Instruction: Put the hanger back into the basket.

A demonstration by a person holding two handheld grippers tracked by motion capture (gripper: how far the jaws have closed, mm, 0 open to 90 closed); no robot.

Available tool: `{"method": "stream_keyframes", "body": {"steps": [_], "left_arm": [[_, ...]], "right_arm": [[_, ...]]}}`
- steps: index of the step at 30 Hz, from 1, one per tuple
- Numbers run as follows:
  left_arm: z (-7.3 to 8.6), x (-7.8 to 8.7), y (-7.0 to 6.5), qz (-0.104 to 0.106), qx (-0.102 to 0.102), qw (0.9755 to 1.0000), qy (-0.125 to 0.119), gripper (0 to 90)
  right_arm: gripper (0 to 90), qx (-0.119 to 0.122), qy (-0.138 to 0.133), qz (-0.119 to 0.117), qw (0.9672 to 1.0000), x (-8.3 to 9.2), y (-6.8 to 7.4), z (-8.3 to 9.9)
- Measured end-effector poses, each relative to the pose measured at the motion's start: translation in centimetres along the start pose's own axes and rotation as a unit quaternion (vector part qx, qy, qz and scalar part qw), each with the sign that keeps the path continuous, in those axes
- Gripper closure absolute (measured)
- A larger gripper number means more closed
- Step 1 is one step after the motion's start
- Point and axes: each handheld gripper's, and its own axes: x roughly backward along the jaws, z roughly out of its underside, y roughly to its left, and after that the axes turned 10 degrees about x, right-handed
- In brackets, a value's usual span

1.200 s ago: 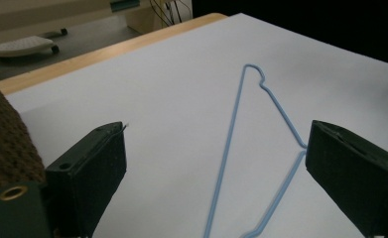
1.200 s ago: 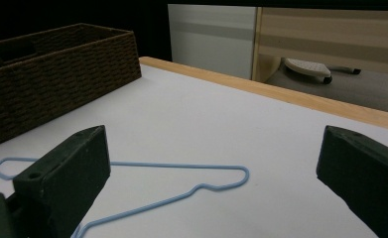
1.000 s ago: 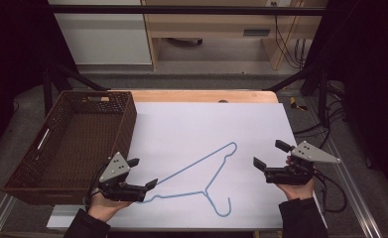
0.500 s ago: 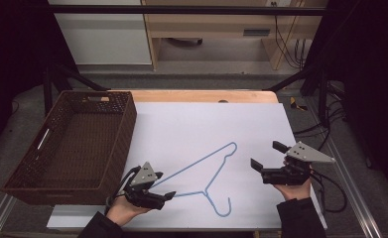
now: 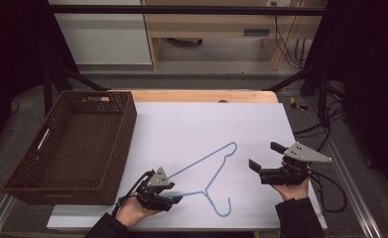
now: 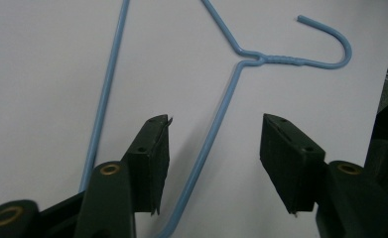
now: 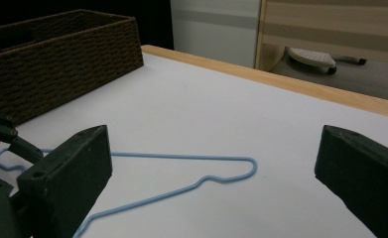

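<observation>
The left hand-held gripper point(image 6: 214, 163), jaws just closing, straddles the hanger point(image 6: 220, 116) wire without pinching; it should centre before clamping. The right hand-held gripper point(image 5: 264, 161) hovers open.

A dark brown woven basket point(image 5: 72, 144) sits at the left edge of the white surface point(image 5: 191, 129), its inside bare, a cut-out handle in its far wall; a strip of light wood point(image 5: 201, 96) runs along the surface's far edge; beyond it, on the grey floor, stand a white cabinet point(image 5: 102, 32) and a pale wooden unit point(image 5: 216, 29); black cables point(image 5: 325, 126) trail off to the right.
</observation>
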Motion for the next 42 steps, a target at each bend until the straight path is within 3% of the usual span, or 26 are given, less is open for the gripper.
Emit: {"method": "stream_keyframes", "body": {"steps": [7, 14, 21, 22, 26, 42], "left_arm": [[-0.1, -1.1, 0.2, -0.006, -0.010, 0.9997, 0.021, 59.4], [-0.2, -1.6, 0.3, 0.001, -0.017, 0.9993, 0.034, 66.9], [-0.3, -2.2, 0.1, -0.011, -0.031, 0.9984, 0.046, 74.5], [-0.4, -2.3, 0.1, -0.017, -0.040, 0.9978, 0.050, 74.9], [-0.4, -2.3, 0.0, -0.022, -0.045, 0.9976, 0.049, 76.2], [-0.9, -2.5, -0.2, -0.036, -0.050, 0.9959, 0.067, 82.2]], "right_arm": [[1.9, 0.000, 0.002, -0.002, 1.0000, -0.1, 0.0, 0.1], [1.9, -0.001, 0.002, -0.003, 1.0000, -0.2, 0.1, 0.0], [2.0, -0.002, 0.003, -0.005, 1.0000, -0.3, 0.1, 0.0], [2.0, -0.003, 0.004, -0.005, 1.0000, -0.3, 0.2, 0.0], [2.0, -0.001, 0.005, -0.006, 1.0000, -0.4, 0.1, 0.1], [2.1, 0.003, 0.013, -0.012, 0.9998, -0.9, 0.4, 0.3]]}}
